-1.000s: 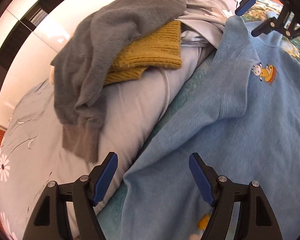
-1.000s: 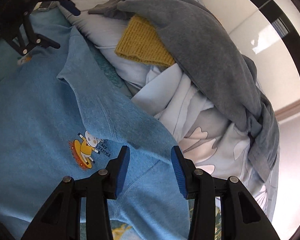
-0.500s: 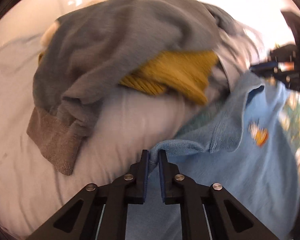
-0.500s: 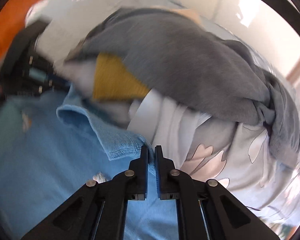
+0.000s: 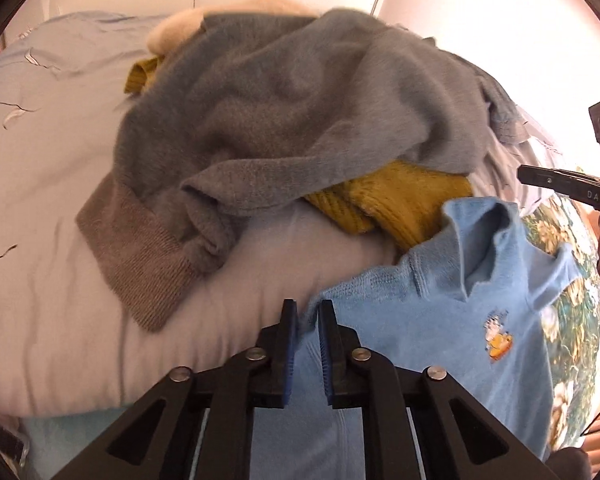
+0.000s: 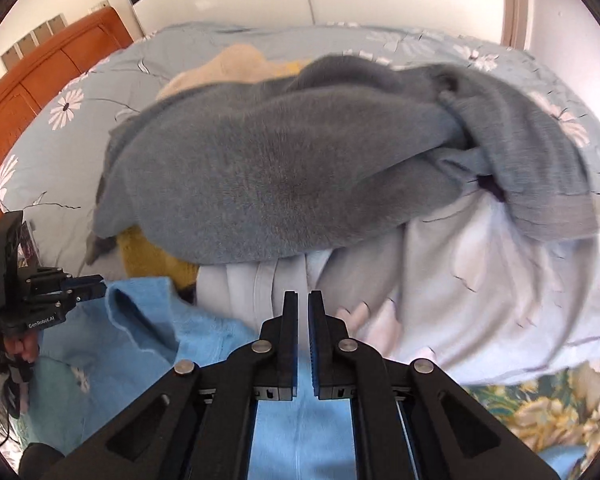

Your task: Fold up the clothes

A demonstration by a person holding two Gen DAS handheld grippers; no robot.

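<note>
Floral duvet against orange headboard

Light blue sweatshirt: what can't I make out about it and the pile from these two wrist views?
- Light blue sweatshirt: hem and sleeves cut off, both views.
- Mustard knit sweater: mostly buried under grey fuzzy sweater.
- Cream garment: blurred, half hidden.
- Right gripper: pinched fabric hidden by fingers.
</note>
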